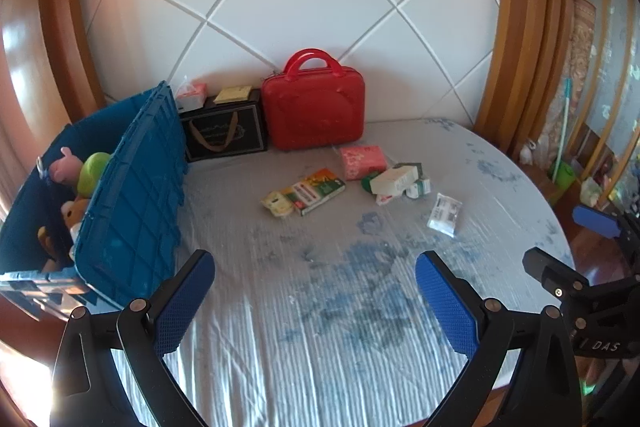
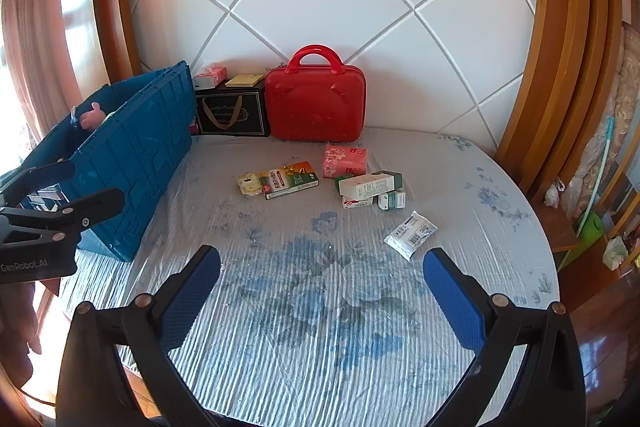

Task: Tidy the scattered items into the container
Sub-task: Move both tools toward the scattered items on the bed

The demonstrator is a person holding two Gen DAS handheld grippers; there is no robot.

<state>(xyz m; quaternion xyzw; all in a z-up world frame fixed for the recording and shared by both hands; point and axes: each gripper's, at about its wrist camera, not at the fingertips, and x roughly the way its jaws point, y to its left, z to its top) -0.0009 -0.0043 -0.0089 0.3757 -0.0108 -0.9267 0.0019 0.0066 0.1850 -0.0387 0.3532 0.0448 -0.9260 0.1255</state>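
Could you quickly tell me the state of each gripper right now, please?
Left gripper: open, holding nothing.
Right gripper: open, holding nothing.

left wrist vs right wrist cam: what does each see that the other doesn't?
Left wrist only: deeper look into the blue crate, with the green toy and brown plush inside, plus part of the right gripper at its edge.
Right wrist only: the left gripper at its left edge.
Both: red case, black box, scattered packets, pink plush, each view's own jaws open and empty.

Glossy red plastic case (image 2: 315,103); ribbed cloth bedsheet (image 2: 320,347).
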